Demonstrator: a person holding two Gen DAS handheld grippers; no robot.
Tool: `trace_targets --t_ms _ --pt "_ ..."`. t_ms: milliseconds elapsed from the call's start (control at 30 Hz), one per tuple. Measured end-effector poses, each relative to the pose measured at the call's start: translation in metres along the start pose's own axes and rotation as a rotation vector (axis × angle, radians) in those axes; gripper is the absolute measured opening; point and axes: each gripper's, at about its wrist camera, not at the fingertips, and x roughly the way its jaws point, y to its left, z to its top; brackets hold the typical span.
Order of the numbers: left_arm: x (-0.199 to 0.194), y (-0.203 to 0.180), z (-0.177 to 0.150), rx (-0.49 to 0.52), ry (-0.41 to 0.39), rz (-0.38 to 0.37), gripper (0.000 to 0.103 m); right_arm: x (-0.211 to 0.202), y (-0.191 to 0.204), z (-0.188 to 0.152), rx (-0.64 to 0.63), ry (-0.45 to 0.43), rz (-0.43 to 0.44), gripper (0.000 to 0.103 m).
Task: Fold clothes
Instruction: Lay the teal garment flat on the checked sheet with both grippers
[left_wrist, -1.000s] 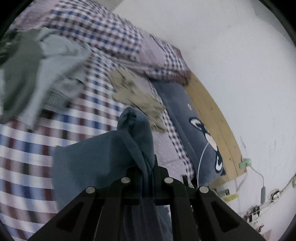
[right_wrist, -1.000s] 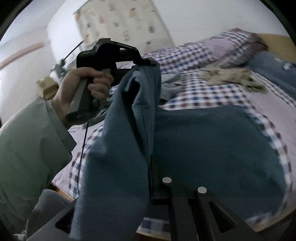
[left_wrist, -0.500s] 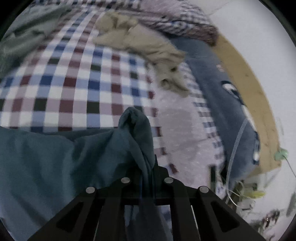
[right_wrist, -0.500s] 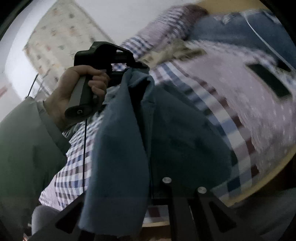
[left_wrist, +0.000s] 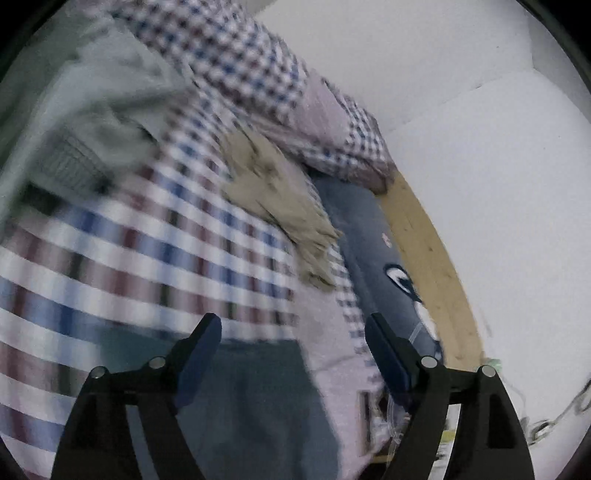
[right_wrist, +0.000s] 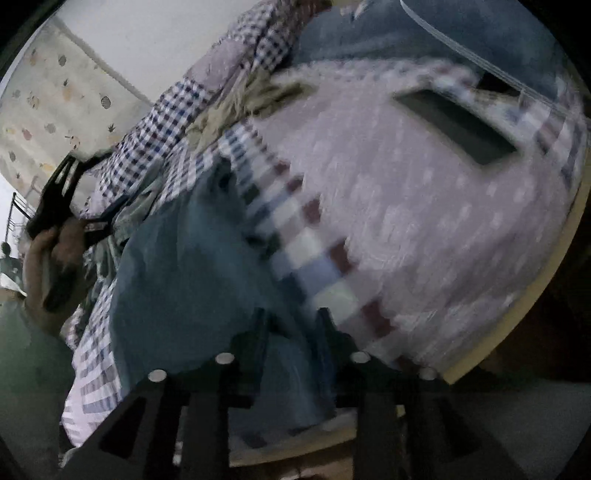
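The blue-grey cotton garment (left_wrist: 258, 406) lies on the checked bed cover (left_wrist: 129, 251). The left gripper (left_wrist: 293, 347) is opening wide, jaws clear of the cloth. The right gripper (right_wrist: 291, 343) is opening too — cloth between its jaws, contact blurred.

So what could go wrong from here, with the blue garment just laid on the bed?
1. The right gripper is opening with the blue garment between its fingers; cloth could snag and drag as the hand pulls away.
2. The garment's near end hangs by the bed edge, so it may slide off.
3. The left gripper is opening, nothing pressed between its pads; the dropped cloth looks bunched, and may need smoothing before the next fold.
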Motion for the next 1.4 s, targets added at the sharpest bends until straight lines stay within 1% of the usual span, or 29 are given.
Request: trace_targets --t_ms 67,133,167,300,367,433,467,500,533,567,633,667,700,767,833,867,900,967,1000,1100,1167,1233,1267,1300,1333,1367,1400 --pt "-0.013 0.019 0.000 0.047 0.008 0.069 0.083 -0.008 0.000 0.016 -0.029 -0.028 0.024 0.033" --pt "-0.012 0.031 -0.006 0.069 0.053 0.077 0.083 -0.009 0.006 0.039 -0.059 -0.047 0.069 0.035" --pt "-0.012 0.037 -0.008 0.080 0.076 0.079 0.083 -0.002 0.014 0.053 -0.088 -0.046 0.085 0.037" --pt "0.005 0.041 -0.027 0.163 0.156 0.095 0.083 0.040 0.050 0.107 -0.219 0.008 0.145 0.039" --pt "0.014 0.049 -0.030 0.155 0.172 0.101 0.083 0.072 0.066 0.133 -0.242 0.058 0.207 0.039" --pt "0.022 0.056 -0.031 0.128 0.178 0.105 0.082 0.101 0.075 0.156 -0.231 0.098 0.245 0.040" --pt "0.026 0.058 -0.030 0.123 0.186 0.111 0.079 0.116 0.078 0.168 -0.224 0.116 0.260 0.040" --pt "0.030 0.060 -0.030 0.119 0.194 0.117 0.071 0.131 0.082 0.178 -0.221 0.133 0.267 0.042" --pt "0.034 0.062 -0.029 0.115 0.203 0.123 0.068 0.146 0.084 0.185 -0.222 0.147 0.262 0.042" --pt "0.038 0.063 -0.028 0.117 0.210 0.127 0.060 0.160 0.087 0.191 -0.223 0.161 0.257 0.043" --pt "0.046 0.065 -0.025 0.117 0.218 0.134 0.049 0.183 0.092 0.197 -0.230 0.187 0.249 0.043" --pt "0.049 0.066 -0.025 0.115 0.217 0.136 0.036 0.192 0.096 0.198 -0.243 0.201 0.244 0.042" --pt "0.052 0.066 -0.024 0.113 0.216 0.138 0.021 0.202 0.100 0.198 -0.256 0.215 0.238 0.042" --pt "0.050 0.072 -0.022 0.097 0.207 0.124 0.009 0.220 0.108 0.197 -0.293 0.244 0.219 0.042" --pt "0.047 0.077 -0.021 0.080 0.190 0.107 0.005 0.232 0.117 0.196 -0.333 0.254 0.211 0.042" --pt "0.046 0.078 -0.020 0.082 0.179 0.106 0.004 0.238 0.121 0.196 -0.353 0.259 0.206 0.040" --pt "0.045 0.076 -0.020 0.087 0.159 0.110 0.004 0.241 0.125 0.195 -0.371 0.257 0.204 0.032" --pt "0.031 0.071 -0.018 0.092 0.071 0.104 0.003 0.240 0.130 0.196 -0.402 0.226 0.204 0.007" --pt "0.024 0.068 -0.017 0.094 0.025 0.100 0.003 0.238 0.132 0.196 -0.415 0.211 0.207 0.007" --pt "0.023 0.067 -0.015 0.097 -0.002 0.133 0.003 0.216 0.150 0.200 -0.484 0.122 0.218 0.006" --pt "0.034 0.084 -0.017 0.064 0.036 0.168 0.004 0.208 0.159 0.203 -0.526 0.066 0.202 0.007" --pt "0.043 0.097 -0.018 0.018 0.075 0.190 0.010 0.219 0.156 0.202 -0.520 0.071 0.163 0.007" --pt "0.042 0.097 -0.018 0.012 0.069 0.191 0.011 0.227 0.153 0.201 -0.516 0.082 0.132 0.009" --pt "0.040 0.097 -0.018 0.008 0.059 0.191 0.018 0.235 0.151 0.198 -0.517 0.094 0.089 0.011" --pt "0.038 0.097 -0.018 0.005 0.049 0.190 0.022 0.240 0.150 0.196 -0.525 0.104 0.042 0.013" --pt "0.035 0.096 -0.019 0.005 0.038 0.186 0.033 0.239 0.152 0.195 -0.546 0.106 -0.002 0.013" --pt "0.031 0.095 -0.021 0.005 0.027 0.182 0.044 0.232 0.155 0.195 -0.569 0.093 -0.023 0.013"
